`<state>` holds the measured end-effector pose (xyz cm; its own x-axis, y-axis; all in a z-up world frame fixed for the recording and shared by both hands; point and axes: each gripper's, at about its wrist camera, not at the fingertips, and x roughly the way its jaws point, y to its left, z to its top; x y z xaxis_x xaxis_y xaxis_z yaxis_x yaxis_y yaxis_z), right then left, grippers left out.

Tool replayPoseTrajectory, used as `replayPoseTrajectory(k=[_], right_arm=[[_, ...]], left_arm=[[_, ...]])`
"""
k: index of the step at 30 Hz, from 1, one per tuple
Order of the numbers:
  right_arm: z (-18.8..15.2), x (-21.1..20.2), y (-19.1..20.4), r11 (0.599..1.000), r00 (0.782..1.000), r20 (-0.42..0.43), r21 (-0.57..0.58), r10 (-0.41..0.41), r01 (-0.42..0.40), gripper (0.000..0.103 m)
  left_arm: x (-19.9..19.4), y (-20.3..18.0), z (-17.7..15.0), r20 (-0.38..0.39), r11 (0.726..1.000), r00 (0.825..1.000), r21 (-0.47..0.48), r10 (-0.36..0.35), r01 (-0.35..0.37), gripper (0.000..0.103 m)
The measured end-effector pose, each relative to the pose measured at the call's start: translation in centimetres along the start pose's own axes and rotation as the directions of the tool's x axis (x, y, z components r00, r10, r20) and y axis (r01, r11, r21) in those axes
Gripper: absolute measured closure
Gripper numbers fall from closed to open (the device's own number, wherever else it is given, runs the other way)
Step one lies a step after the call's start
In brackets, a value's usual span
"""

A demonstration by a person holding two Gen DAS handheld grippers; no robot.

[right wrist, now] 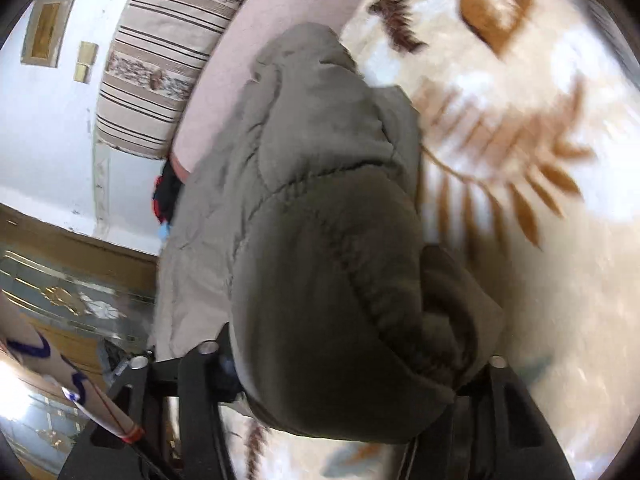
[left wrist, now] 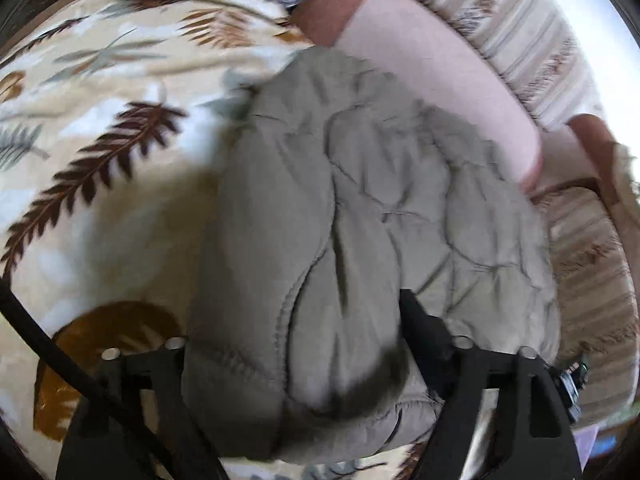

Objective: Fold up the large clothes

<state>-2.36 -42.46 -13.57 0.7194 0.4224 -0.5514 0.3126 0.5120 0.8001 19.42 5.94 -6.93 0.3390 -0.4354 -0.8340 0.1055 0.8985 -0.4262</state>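
A grey-green quilted padded jacket (left wrist: 360, 200) lies bunched on a cream blanket with a leaf pattern (left wrist: 100, 140). My left gripper (left wrist: 312, 360) is shut on a puffy fold of the jacket; the fabric covers its left finger, and the right finger (left wrist: 420, 320) shows as a black tip. In the right wrist view the same jacket (right wrist: 320, 240) fills the middle. My right gripper (right wrist: 352, 380) is shut on its stitched hem, with the fabric bulging over both fingers and hiding the tips.
A pink bolster cushion (left wrist: 440, 72) and a striped sofa back (left wrist: 520, 28) lie behind the jacket. In the right wrist view there are a white wall (right wrist: 48, 128), a gilded cabinet (right wrist: 60, 292) at left, and the leaf blanket (right wrist: 520, 160) at right.
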Motion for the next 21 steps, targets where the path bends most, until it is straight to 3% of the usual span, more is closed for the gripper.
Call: replayPoseTrajectory(k=[4,7,10,12,14,15,19,21], right_arm=[[-0.6,-1.9,1.3,0.995,0.995,0.043,-0.042,-0.092,0.093,0.020],[-0.7,-3.9,2.6,0.980,0.983,0.082,-0.103,-0.162,0.170,0.020],[-1.6,-7.0,3.2,0.953,0.948,0.186,-0.113,-0.257,0.281,0.020],[-2.5,-9.4,5.3,0.883,0.855,0.346,-0.128,-0.387,0.451,0.020],[-3.4,-10.3,8.3,0.809,0.779,0.468,-0.199,-0.418,0.554,0.018],[-3.7,-10.3,9.6,0.782,0.770,0.492,-0.248,-0.406,0.571,0.018],[-4.5,-6.4,14.3,0.712,0.826,0.455,-0.453,-0.333,0.536,0.018],[-4.4,-3.5,15.0,0.689,0.840,0.426,-0.498,-0.335,0.527,0.030]], left_arm=[[-3.6,-1.5,-0.7,0.079,0.997,0.995,0.052,0.061,-0.065,0.023],[-7.1,-2.4,-1.8,0.190,0.974,0.966,0.110,0.177,-0.200,0.022],[-9.2,-2.8,-3.1,0.241,0.951,0.939,0.124,0.247,-0.282,0.021],[-10.2,-3.1,-4.2,0.263,0.946,0.929,0.124,0.261,-0.301,0.021],[-10.9,-3.7,-5.2,0.298,0.938,0.913,0.119,0.280,-0.327,0.021],[-11.0,-4.3,-5.4,0.318,0.932,0.902,0.117,0.291,-0.342,0.021],[-11.9,-6.4,-7.1,0.405,0.908,0.858,0.132,0.316,-0.397,0.019],[-12.1,-7.5,-7.8,0.435,0.894,0.838,0.145,0.328,-0.425,0.017]])
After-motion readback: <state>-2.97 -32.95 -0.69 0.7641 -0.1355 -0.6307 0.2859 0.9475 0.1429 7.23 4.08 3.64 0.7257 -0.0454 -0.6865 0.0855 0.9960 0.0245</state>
